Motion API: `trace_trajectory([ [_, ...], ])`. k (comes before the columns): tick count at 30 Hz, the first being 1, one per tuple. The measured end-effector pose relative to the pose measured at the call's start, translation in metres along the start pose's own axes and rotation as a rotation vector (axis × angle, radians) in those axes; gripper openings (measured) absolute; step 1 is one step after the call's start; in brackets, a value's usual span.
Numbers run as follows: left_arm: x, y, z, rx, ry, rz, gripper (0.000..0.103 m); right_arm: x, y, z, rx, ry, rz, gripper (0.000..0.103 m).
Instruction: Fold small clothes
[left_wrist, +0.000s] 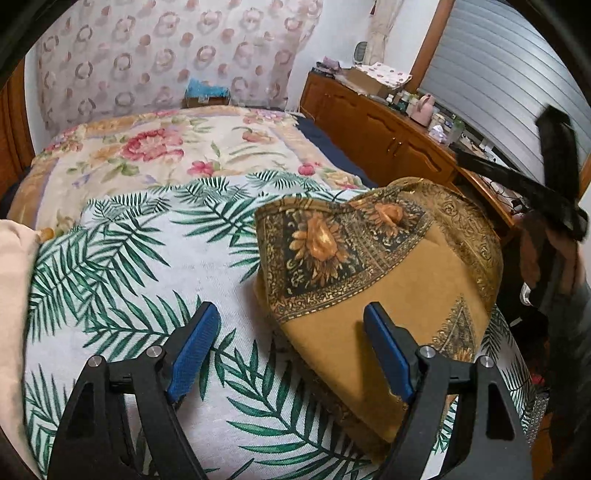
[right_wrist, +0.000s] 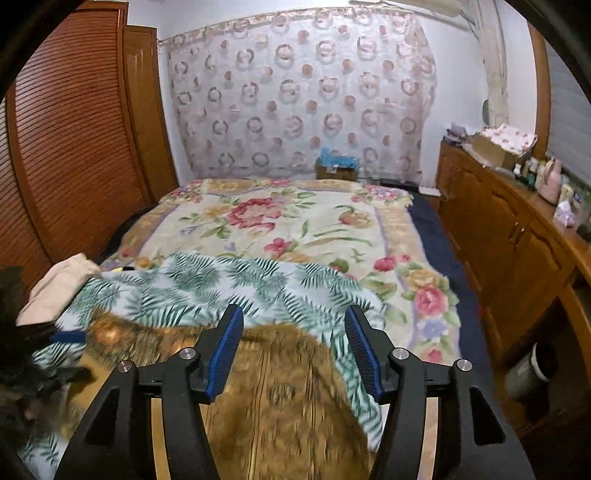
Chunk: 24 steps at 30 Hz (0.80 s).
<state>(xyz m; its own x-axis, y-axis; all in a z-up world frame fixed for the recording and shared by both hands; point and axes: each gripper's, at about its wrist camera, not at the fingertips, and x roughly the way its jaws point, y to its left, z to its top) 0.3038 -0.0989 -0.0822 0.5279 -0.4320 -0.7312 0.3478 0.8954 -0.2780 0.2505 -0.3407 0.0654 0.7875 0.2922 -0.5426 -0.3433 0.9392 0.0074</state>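
— Listing item one: a mustard-brown woven cloth with a black-and-gold sunflower border (left_wrist: 373, 280), folded into a thick rounded pad, lying on the white cotton sheet printed with green palm fronds (left_wrist: 147, 266) near the bed's right edge.

— And the tools?

— Left gripper (left_wrist: 291, 350): black plastic arms, ribbed blue pads, jaws standing wide apart. One pad hangs over the palm sheet, the other over the cloth's plain brown panel; neither presses on it. Right gripper (right_wrist: 293, 350): same make, jaws parted, nothing clamped between them. The brown cloth shows blurred below it in the right wrist view, so whether the pads brush the fabric I cannot tell.

— Underlay?

— A plush cream blanket with red and yellow flowers (right_wrist: 295, 221) beneath the palm sheet, and a navy sheet (right_wrist: 436, 236) showing along its right side.

— Other stock?

— One pale beige soft garment (right_wrist: 59, 280), bunched at the palm sheet's left edge. A sheer curtain with pink ring motifs (right_wrist: 303, 96) behind the bed, a slatted wooden door (right_wrist: 74, 140) to the left, a varnished wooden sideboard (right_wrist: 509, 229) to the right, crowded with small bottles.
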Motion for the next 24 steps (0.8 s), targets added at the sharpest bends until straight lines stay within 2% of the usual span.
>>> trace_trajectory([
  [4,0.008,-0.001,-0.001,-0.011,0.031,-0.037,0.067,-0.011,-0.006,-0.025,-0.02,0.059,0.006,0.065],
  [9,0.017,-0.003,-0.002,-0.031,0.046,-0.056,0.066,-0.008,-0.02,-0.052,-0.018,0.154,-0.052,0.065],
  [12,0.019,-0.005,0.001,-0.036,0.048,-0.066,0.066,0.009,-0.036,-0.055,0.044,0.2,-0.043,0.067],
  [16,0.022,-0.008,0.001,-0.037,0.055,-0.073,0.036,0.033,-0.046,-0.046,0.1,0.239,0.003,0.069],
  [18,0.022,-0.007,0.003,-0.047,0.06,-0.082,0.03,0.039,-0.049,-0.044,0.107,0.25,0.019,0.069],
  [20,0.023,-0.004,0.004,-0.065,0.068,-0.118,0.011,0.041,-0.052,-0.043,0.119,0.248,0.037,0.069],
  [24,0.008,-0.014,0.004,-0.025,0.017,-0.119,0.008,0.045,-0.057,-0.041,0.125,0.248,0.047,0.069],
])
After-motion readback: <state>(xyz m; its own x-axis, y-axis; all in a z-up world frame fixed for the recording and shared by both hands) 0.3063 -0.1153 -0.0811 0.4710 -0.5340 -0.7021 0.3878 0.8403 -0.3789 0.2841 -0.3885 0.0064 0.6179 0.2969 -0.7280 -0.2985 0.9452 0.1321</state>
